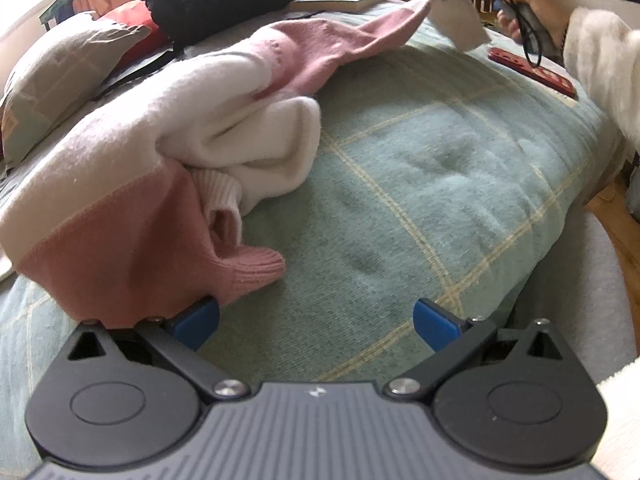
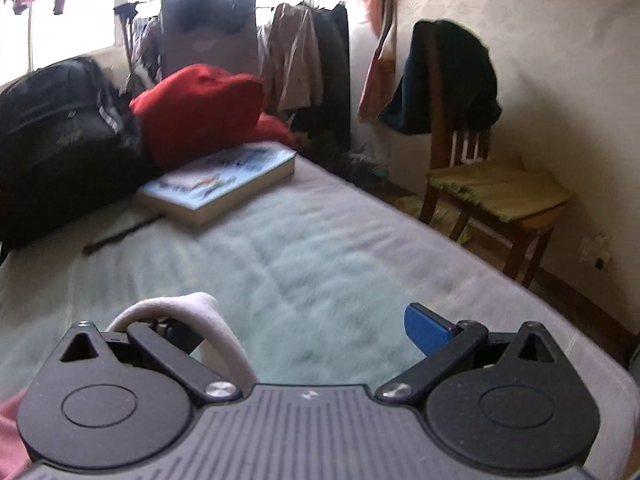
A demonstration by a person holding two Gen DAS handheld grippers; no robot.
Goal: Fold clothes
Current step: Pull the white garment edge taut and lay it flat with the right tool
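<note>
A pink and white sweater (image 1: pixel 168 148) lies bunched up on the green blanket (image 1: pixel 420 184), not folded yet

The left gripper (image 1: pixel 316 322) is wide open with nothing in it, and its left finger touches the pink hem. The right gripper (image 2: pixel 304 330) looks open too, but a white cuff (image 2: pixel 188 308) is looped over one finger, so the far sleeve hangs lifted. That cuff could slide off and flop down in a mess, because nothing pinches it. The sleeve might also drag across the red phone (image 1: pixel 532 72) and knock it off the bed
</note>
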